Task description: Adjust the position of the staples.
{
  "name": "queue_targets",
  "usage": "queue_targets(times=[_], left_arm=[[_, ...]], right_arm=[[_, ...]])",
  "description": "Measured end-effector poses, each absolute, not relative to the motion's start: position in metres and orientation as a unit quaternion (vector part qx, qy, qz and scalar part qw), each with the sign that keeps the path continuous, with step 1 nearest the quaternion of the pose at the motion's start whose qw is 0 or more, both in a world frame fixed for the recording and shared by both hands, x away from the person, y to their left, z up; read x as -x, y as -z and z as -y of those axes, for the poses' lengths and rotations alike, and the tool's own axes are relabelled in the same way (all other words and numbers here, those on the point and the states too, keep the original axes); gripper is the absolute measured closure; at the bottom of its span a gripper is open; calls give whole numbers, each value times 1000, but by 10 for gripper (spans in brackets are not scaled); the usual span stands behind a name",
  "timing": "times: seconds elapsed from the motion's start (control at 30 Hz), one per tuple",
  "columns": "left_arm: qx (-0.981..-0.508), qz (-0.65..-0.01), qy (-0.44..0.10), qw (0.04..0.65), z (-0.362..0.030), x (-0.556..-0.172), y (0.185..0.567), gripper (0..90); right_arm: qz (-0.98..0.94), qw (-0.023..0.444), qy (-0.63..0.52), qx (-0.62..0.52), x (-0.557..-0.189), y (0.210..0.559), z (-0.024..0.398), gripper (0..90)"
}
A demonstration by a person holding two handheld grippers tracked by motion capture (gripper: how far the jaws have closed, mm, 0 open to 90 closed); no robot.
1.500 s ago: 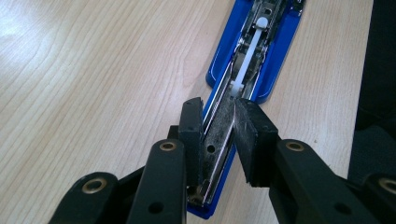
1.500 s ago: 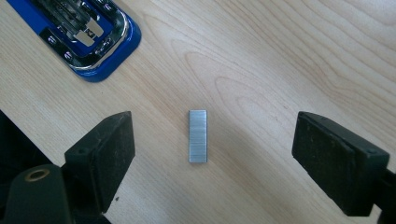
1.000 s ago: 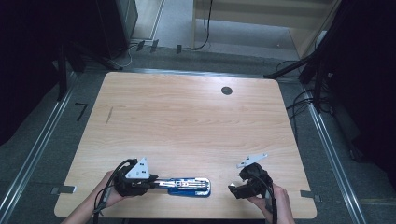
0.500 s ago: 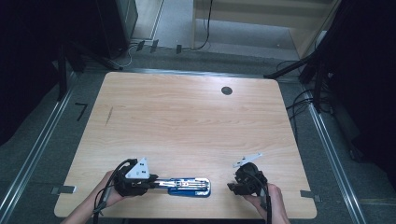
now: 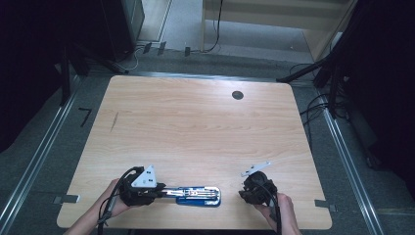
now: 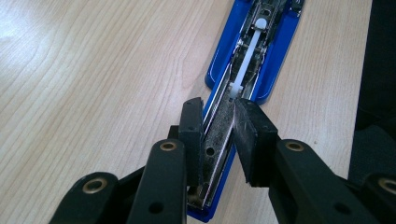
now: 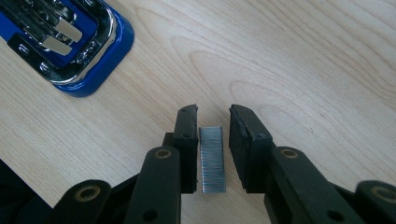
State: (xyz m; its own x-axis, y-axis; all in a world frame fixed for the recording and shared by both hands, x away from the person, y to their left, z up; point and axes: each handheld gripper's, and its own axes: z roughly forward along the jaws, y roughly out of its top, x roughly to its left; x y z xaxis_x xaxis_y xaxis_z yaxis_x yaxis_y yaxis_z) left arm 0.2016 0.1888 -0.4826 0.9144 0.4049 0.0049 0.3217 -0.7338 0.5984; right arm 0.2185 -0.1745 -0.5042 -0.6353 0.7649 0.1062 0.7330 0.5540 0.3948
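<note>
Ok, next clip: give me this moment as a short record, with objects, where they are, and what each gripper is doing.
surface: wooden table
stapler: blue, opened flat, near front edge
staple strip: lying on table, right of stapler
left gripper: jaws closed on stapler's metal magazine
right gripper: open, jaws either side of staple strip, small gap on the right
hands: one on each gripper, at front edge

There are no words, numbers, brand names or signs to read in any of the pictures.
</note>
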Motion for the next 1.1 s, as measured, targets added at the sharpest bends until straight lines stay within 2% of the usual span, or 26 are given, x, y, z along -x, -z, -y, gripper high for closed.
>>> queue_targets(times=[0.4, 0.47, 1.1], left_arm=[[-929, -195, -68, 308, -189, -202, 482, 739], [-929, -195, -68, 307, -189, -202, 482, 738], [-930, -193, -68, 306, -189, -202, 482, 738]], right_arm=[[-887, 48, -192, -417, -217, 506, 169, 759], [-890, 51, -188, -413, -217, 507, 169, 787], [-893, 56, -200, -400, -216, 500, 171, 792]])
